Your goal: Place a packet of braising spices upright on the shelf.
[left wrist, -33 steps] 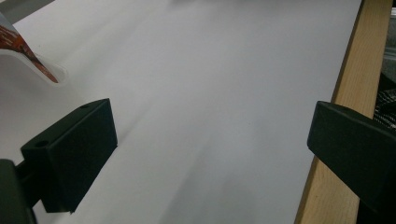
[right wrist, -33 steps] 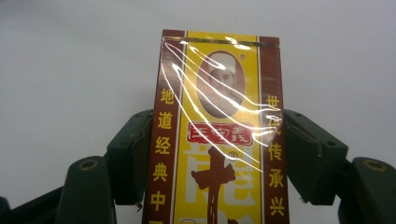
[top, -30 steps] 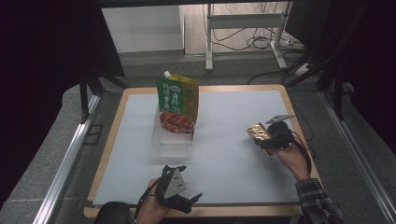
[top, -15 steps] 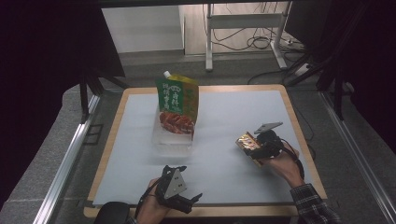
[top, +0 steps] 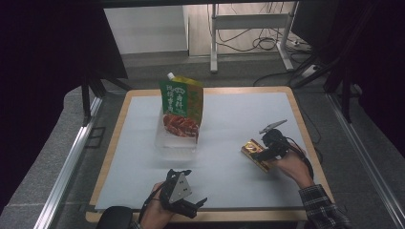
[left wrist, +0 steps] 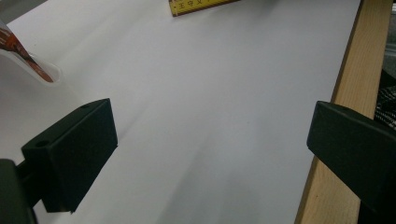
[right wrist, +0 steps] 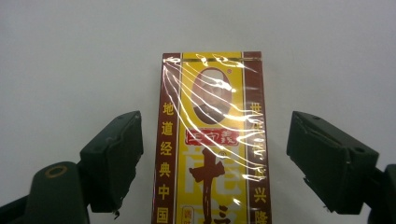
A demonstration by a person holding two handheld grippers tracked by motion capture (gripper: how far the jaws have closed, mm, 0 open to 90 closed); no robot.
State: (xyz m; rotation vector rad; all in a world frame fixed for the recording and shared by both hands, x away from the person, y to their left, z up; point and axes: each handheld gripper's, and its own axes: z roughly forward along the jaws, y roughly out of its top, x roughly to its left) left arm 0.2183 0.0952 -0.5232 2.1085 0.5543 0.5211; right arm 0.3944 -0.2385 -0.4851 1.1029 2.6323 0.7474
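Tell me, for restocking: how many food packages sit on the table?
2: a green pouch standing in a clear tray mid-table, and a yellow-brown box lying flat near the right edge.

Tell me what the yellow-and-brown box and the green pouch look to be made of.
Yellow-and-brown box: probably printed cardboard under clear plastic film; bright wrinkled glare streaks run across its face. Green pouch: seemingly flexible glossy plastic laminate with a white spout; it stands upright in a clear container, likely transparent plastic, since the white mat shows through.
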